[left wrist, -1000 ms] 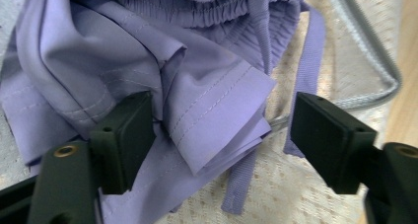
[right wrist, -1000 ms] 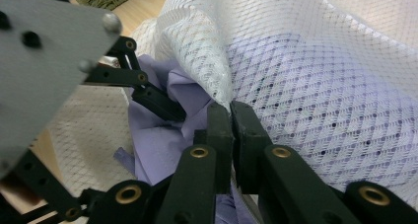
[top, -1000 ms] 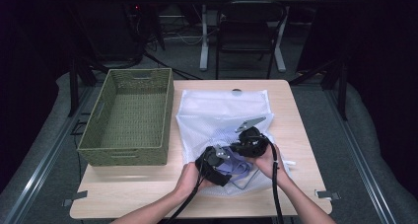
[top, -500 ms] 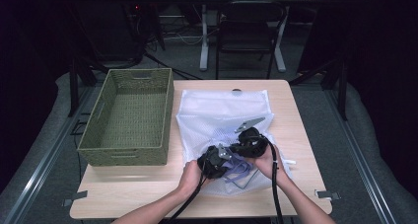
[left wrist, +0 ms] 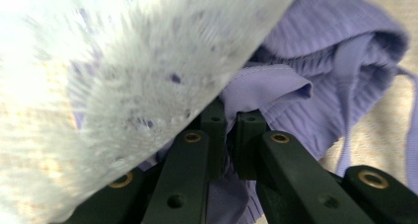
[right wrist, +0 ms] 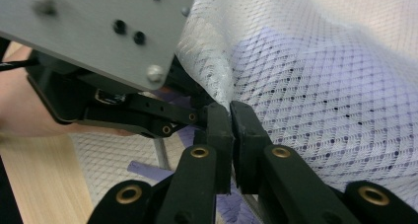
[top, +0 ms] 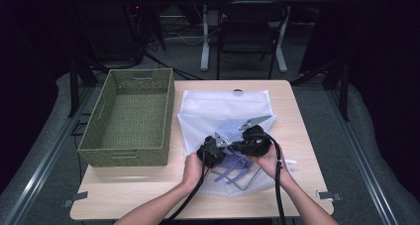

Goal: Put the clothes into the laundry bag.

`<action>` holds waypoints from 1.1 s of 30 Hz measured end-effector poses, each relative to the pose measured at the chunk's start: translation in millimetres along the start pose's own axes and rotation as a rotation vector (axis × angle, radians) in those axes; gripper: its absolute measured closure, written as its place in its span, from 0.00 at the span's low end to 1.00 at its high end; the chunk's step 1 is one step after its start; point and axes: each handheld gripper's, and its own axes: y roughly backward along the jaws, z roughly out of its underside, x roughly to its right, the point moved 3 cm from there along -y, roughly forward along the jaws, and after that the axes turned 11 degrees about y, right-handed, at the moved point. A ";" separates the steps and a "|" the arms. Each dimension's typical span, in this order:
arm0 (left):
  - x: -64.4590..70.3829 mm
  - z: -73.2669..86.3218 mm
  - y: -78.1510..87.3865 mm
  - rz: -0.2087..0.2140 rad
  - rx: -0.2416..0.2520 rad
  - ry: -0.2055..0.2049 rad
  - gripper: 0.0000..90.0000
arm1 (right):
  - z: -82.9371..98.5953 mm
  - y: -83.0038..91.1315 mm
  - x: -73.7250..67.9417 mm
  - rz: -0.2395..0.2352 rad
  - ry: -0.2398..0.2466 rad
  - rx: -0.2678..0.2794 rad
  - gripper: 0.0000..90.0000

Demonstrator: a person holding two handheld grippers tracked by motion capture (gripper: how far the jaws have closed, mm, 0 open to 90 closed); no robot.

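Both grippers closed on cloth at the near end of the white mesh bag (top: 225, 117).

Left gripper (left wrist: 230, 130): jaws pinched together on a fold of the lilac garment (left wrist: 315, 66), which lies just beyond the jaw tips, part under the mesh. Right gripper (right wrist: 230, 116): jaws clamped on a raised edge of the bag, lilac showing through the netting — the left gripper's grey plate sits close beside it. The bag lies on a light wooden table (top: 143, 185), with a green woven basket (top: 130, 117) just beside the bag. Beyond the bag, dark floor, cables and a chair (top: 247, 34). The high view alone shows the basket and both hands; the gripper views give the grips.
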 end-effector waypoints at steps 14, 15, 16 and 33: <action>16.5 0.5 26.2 0.096 -0.019 -0.018 0.45 | 5.5 -3.1 4.6 0.004 -0.016 -0.014 0.98; 16.5 0.5 26.2 0.096 -0.019 -0.018 0.45 | 5.5 -3.1 4.6 0.004 -0.016 -0.014 0.98; 22.2 1.9 24.7 0.129 -0.042 -0.030 0.45 | 5.7 -3.4 5.1 0.004 -0.018 -0.015 0.98; 22.1 8.1 -0.7 0.116 -0.035 -0.080 0.96 | 7.3 -8.5 3.4 -0.014 -0.030 -0.030 0.98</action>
